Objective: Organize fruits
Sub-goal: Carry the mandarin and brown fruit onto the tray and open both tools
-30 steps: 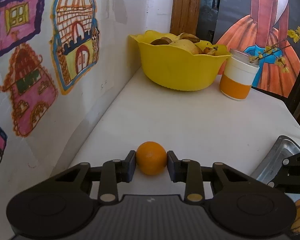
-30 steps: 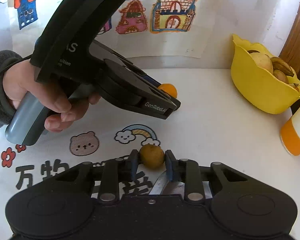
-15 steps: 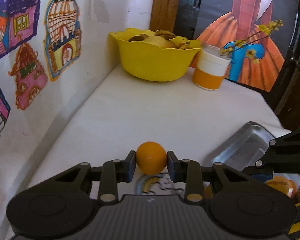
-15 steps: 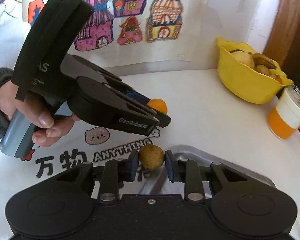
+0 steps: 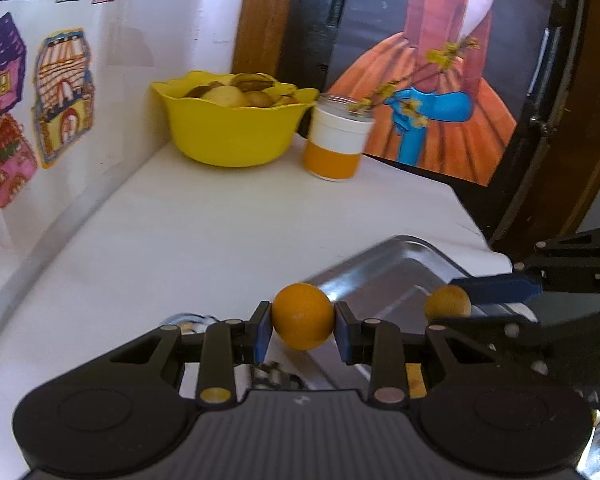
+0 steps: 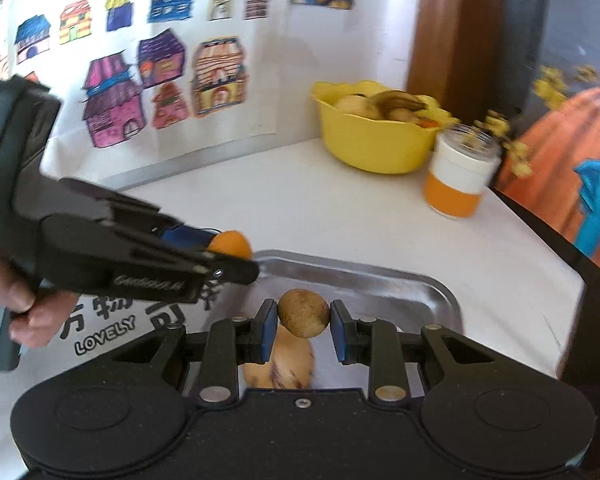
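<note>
Across the lower centre of both views, a metal tray [image 6: 440, 292] was seen on the white desk [image 5: 204, 232]. Above it, the left tool [image 5: 302, 322] was clamped on an orange [image 5: 302, 316], the right tool [image 6: 303, 320] on a brown fruit [image 6: 303, 313].

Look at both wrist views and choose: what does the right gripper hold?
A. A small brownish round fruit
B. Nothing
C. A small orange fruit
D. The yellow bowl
A. The right gripper is closed on a small brownish round fruit above the metal tray; the orange fruit sits in the left gripper.
</note>
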{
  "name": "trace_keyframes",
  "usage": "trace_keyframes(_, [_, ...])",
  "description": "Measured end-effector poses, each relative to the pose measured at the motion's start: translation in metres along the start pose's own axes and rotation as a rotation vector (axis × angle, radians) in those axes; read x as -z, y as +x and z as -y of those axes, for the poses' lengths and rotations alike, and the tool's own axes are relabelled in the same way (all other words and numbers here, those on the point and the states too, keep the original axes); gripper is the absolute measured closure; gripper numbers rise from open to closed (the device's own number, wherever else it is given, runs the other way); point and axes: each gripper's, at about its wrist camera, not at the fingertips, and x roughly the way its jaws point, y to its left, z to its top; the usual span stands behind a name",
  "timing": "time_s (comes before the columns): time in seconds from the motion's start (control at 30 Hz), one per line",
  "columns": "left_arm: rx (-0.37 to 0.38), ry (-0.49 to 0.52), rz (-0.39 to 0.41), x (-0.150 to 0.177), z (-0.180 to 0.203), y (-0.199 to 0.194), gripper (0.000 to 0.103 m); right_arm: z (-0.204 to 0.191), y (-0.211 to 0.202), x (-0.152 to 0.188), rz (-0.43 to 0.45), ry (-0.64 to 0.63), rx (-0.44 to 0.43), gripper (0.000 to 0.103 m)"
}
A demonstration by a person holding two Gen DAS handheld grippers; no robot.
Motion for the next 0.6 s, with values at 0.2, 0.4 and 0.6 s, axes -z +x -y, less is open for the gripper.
trace_keyframes(0.2, [-0.037,-0.024,0.018,0.013,0.024,-0.009,0.067,0.012,-0.016,0.024,0.013,0.093,0.064,0.073])
trace_keyframes(0.4, [-0.070,-0.043,0.037,0.026,0.038,-0.020,0.067,0.008,-0.033,0.046,0.012,0.109,0.081,0.072])
trace_keyframes(0.6, [-0.070,-0.080,0.021,0.038,0.043,-0.024,0.067,0.002,-0.043,0.060,0.009,0.114,0.085,0.072])
